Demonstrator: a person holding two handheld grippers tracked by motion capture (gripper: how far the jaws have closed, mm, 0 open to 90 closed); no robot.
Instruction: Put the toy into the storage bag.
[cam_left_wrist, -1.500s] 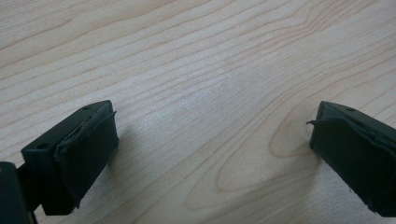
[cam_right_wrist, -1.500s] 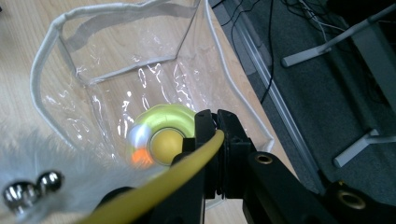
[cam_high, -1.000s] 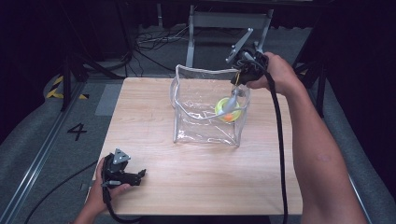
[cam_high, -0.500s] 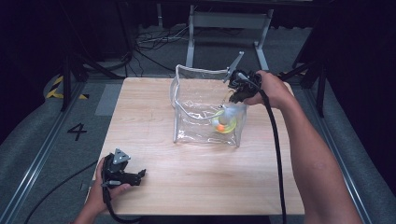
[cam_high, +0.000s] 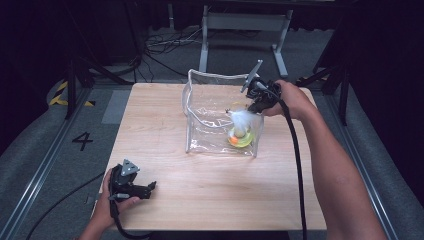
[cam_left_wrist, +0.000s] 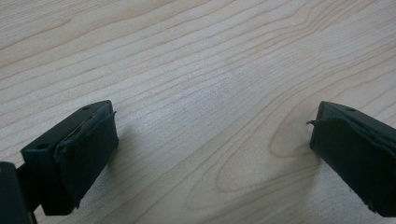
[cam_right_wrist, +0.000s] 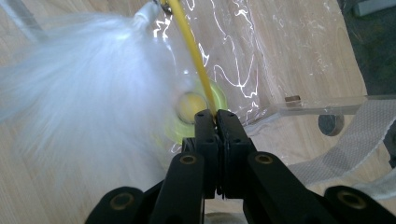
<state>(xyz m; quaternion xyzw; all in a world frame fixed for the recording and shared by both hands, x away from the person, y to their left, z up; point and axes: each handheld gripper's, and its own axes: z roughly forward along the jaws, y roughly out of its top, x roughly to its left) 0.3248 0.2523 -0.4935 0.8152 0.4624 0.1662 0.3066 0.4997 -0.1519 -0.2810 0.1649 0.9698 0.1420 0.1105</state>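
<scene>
Lowering a feather toy (cam_high: 242, 120) into the clear bag (cam_high: 210, 125) mid-tabletop (cam_high: 165, 130), our right claw (cam_right_wrist: 215, 114) is pinching its yellow stick (cam_right_wrist: 189, 35). We are judging it nearly packed, release remaining; our left claw (cam_left_wrist: 210, 140) is resting spread, empty.

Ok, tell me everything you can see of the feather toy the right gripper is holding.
The feather toy is a fluffy white tuft fixed to the end of a thin yellow stick. The right gripper is shut on that stick, its jaws pressed together around it. The tuft looks soft and blurred. In the high view the toy hangs at the open top of the clear plastic bag, above a yellow-green item lying inside the bag.
</scene>
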